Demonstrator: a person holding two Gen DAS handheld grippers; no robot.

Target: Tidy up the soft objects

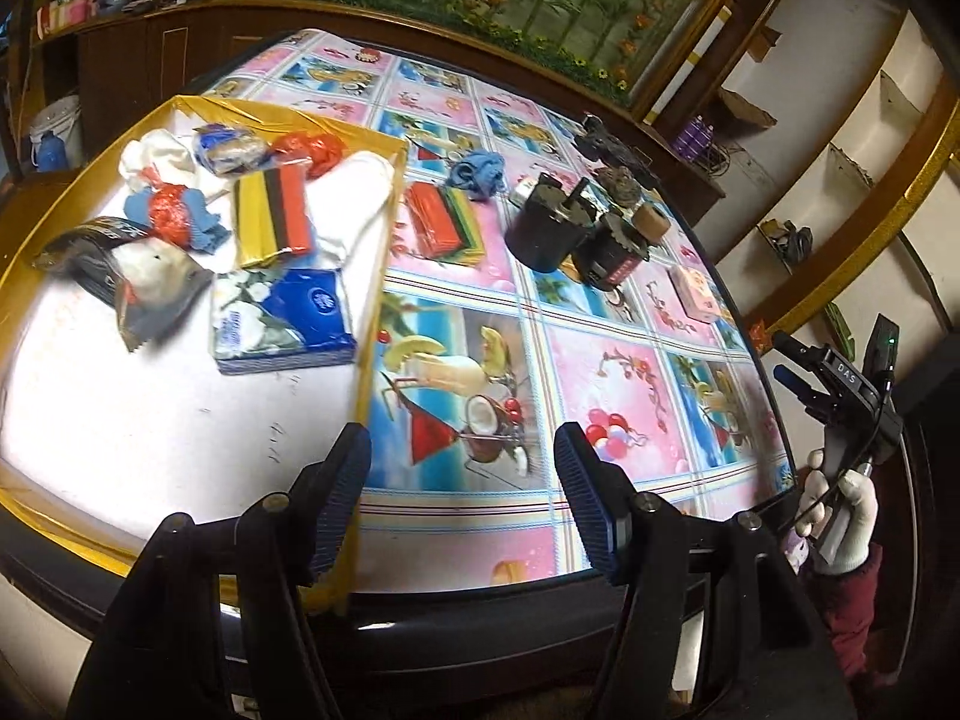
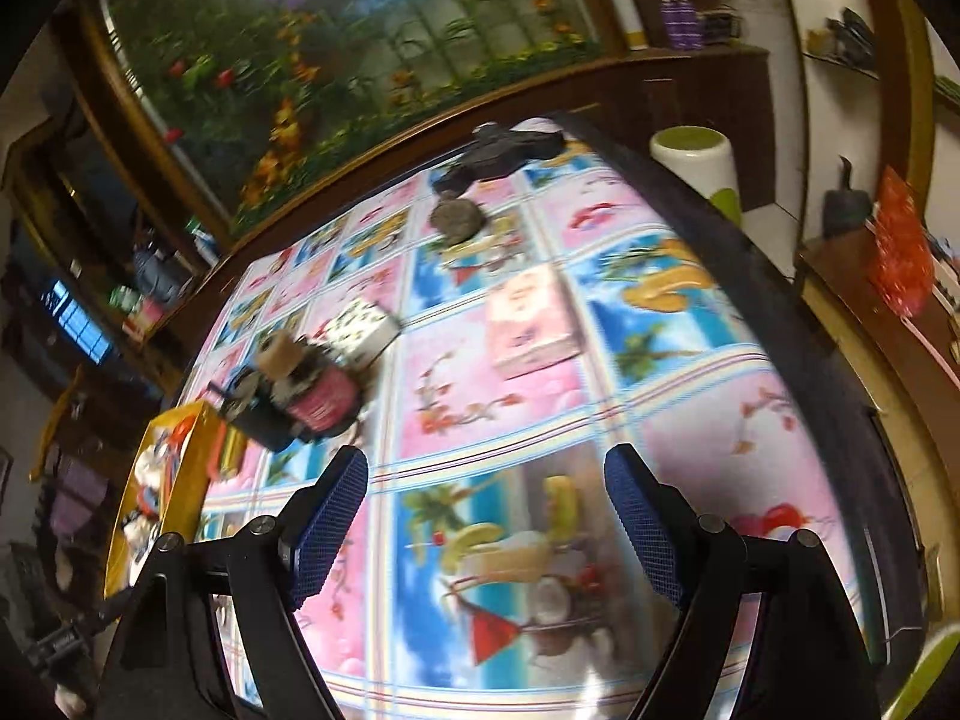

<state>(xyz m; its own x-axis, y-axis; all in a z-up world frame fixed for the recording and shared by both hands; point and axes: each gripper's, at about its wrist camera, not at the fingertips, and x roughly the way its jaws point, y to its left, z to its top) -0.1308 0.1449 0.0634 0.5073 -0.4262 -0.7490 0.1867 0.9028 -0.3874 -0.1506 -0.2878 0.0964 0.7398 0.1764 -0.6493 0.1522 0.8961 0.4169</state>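
The patterned table (image 1: 600, 360) holds a gold-rimmed tray (image 1: 375, 300) of soft things. Both the left gripper (image 1: 462, 492) and right gripper (image 2: 486, 516) are apart and empty. I judge the next step is fetching the blue cloth (image 1: 477, 174) just beyond the tray.

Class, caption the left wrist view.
Open left gripper hovers beside gold-rimmed tray of soft items; blue cloth remains on table.

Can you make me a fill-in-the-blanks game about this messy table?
1. The blue tissue pack lies inside the ____-rimmed tray.
2. The crumpled blue cloth lies on the tablecloth, ____ the tray.
3. Both the left gripper and the right gripper hold ____.

Missing words: gold; outside; nothing
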